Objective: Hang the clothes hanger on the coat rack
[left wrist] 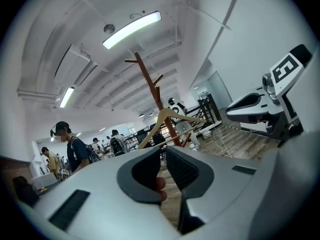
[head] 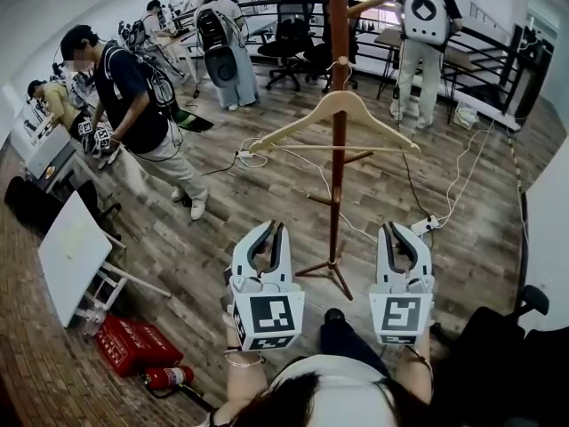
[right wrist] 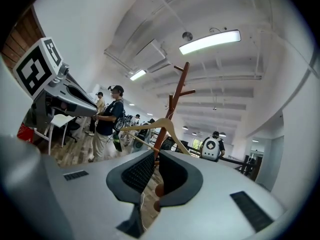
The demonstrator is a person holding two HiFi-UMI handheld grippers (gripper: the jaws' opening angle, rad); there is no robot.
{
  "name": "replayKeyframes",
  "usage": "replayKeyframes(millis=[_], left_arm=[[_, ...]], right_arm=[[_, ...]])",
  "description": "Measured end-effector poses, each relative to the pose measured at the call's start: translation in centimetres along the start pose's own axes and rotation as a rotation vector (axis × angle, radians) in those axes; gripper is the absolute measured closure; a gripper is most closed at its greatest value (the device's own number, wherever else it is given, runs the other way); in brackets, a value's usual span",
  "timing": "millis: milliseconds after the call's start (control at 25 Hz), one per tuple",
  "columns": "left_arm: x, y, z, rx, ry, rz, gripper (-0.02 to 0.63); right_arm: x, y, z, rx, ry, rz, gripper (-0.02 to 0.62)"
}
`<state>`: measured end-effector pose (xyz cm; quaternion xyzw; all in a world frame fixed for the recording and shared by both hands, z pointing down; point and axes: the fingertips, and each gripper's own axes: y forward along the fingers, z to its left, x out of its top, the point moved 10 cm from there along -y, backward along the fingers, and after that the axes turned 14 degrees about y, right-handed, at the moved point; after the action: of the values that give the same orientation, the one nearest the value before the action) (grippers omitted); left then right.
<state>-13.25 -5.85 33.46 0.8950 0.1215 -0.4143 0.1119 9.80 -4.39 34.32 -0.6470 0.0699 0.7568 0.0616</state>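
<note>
A pale wooden clothes hanger (head: 302, 128) hangs by its hook from a peg of the brown coat rack (head: 338, 43), which stands on a wooden floor ahead of me. My left gripper (head: 271, 229) and right gripper (head: 397, 229) are held side by side, short of the rack's feet and well apart from the hanger. Both have their jaws drawn together with nothing between them. In the left gripper view the hanger (left wrist: 165, 115) and the rack (left wrist: 150, 81) show beyond the left gripper (left wrist: 162, 151). The right gripper view shows the hanger (right wrist: 160, 124) beyond the right gripper (right wrist: 156, 156).
A person in a dark shirt (head: 133, 105) stands at the left, and another with a white backpack (head: 422, 25) stands behind the rack. A white folding table (head: 71, 247) and a red box with an extinguisher (head: 133, 341) lie at the lower left. Cables (head: 462, 176) run across the floor.
</note>
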Motion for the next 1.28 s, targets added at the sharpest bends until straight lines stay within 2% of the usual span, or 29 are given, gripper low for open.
replayKeyframes(millis=[360, 520, 720, 1280], left_arm=[[-0.2, -2.9, -0.7, -0.022, -0.052, -0.011, 0.575], [0.8, -4.2, -0.7, -0.035, -0.048, -0.041, 0.583], [0.8, -6.0, -1.1, -0.024, -0.082, -0.050, 0.589], [0.8, -9.6, -2.6, -0.024, -0.128, -0.065, 0.592]], right_arm=[[0.0, -2.6, 1.2, 0.017, 0.039, 0.004, 0.541], [-0.2, -3.8, 1.3, 0.024, 0.062, 0.006, 0.543], [-0.2, -5.3, 2.0, 0.040, 0.078, 0.004, 0.543], [-0.7, -8.6, 2.7, 0.049, 0.070, 0.004, 0.545]])
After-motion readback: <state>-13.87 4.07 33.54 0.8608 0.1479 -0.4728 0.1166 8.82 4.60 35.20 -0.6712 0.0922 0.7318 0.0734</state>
